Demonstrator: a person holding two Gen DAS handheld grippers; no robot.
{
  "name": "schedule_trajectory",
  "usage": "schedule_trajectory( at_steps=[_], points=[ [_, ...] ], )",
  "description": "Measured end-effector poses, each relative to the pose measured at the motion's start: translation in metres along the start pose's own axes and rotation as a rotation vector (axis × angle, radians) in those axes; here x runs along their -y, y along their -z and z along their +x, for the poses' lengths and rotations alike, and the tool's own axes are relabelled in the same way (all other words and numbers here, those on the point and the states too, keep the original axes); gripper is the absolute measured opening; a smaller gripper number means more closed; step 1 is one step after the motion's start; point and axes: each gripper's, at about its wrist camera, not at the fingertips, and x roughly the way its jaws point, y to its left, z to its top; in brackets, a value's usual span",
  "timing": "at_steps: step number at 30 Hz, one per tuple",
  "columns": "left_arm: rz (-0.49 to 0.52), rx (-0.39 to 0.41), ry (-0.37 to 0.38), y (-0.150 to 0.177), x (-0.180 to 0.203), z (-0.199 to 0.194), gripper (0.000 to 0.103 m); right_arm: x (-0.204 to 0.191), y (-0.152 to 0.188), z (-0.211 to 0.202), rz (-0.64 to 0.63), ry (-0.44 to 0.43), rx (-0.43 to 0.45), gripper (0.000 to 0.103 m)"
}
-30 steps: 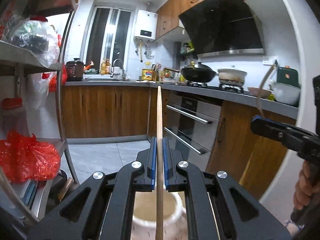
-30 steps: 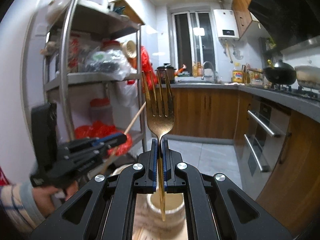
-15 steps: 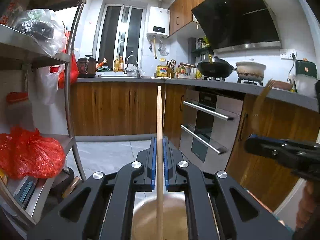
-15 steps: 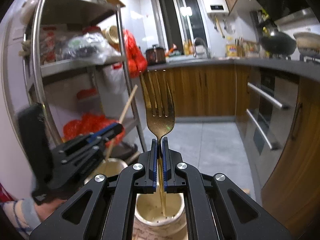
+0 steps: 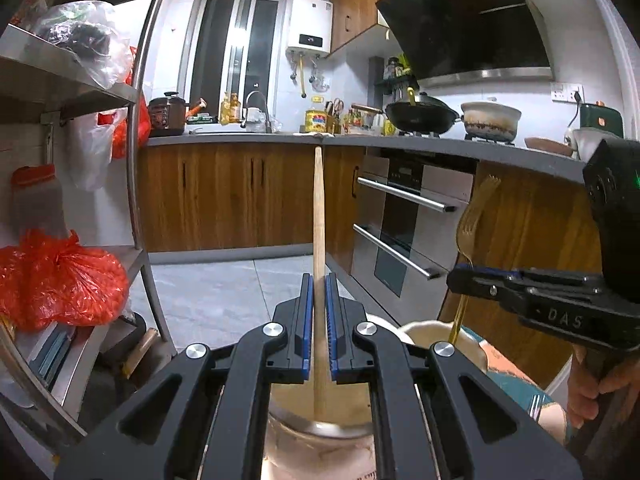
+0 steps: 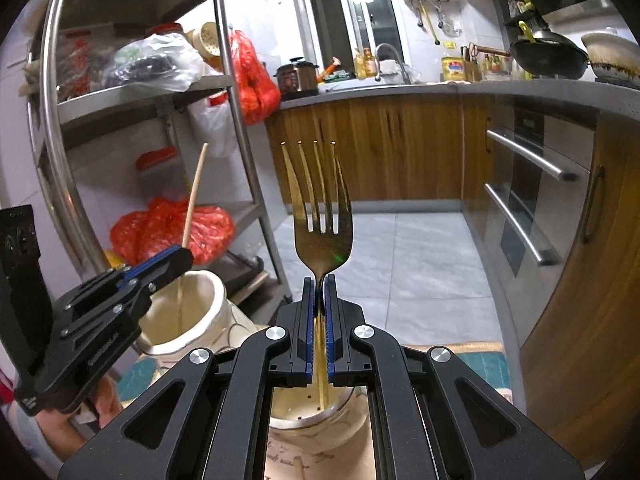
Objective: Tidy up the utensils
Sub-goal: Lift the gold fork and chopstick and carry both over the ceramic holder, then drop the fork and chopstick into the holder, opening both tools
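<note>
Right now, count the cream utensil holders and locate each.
2. Left holder under the left tongs, around the wooden chopstick; right holder under the right tongs, around the gold fork. Others may be hidden.

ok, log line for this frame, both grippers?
left gripper: shut on chopstick, over left holder | right gripper: shut on fork, over right holder

"DAS" in pale letters on the side of the right hand-held gripper [image 5: 466,278]; nothing else legible.
</note>
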Motion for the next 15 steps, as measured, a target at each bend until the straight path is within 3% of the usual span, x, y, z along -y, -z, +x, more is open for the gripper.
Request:
schedule_trajectory(
  at_steps=[6,8,10,15],
  points=[
    [0.017,-0.018,-0.005,0.0,0.004,-0.002,0.012,-0.001,0.001,0.001,-0.011,0.021,-0.001,0.006],
    [0.028,-0.016,-0.007,-0.001,0.006,-0.005,0.034,0.001,0.001,0.002,-0.009,0.026,-0.001,0.006],
    [0.046,0.009,-0.018,-0.002,0.008,-0.012,0.046,0.003,0.0,0.003,-0.006,0.032,-0.004,0.006],
    [0.05,0.007,-0.022,-0.002,0.009,-0.017,0.047,0.006,-0.002,0.005,-0.005,0.057,-0.006,0.006]
  ],
)
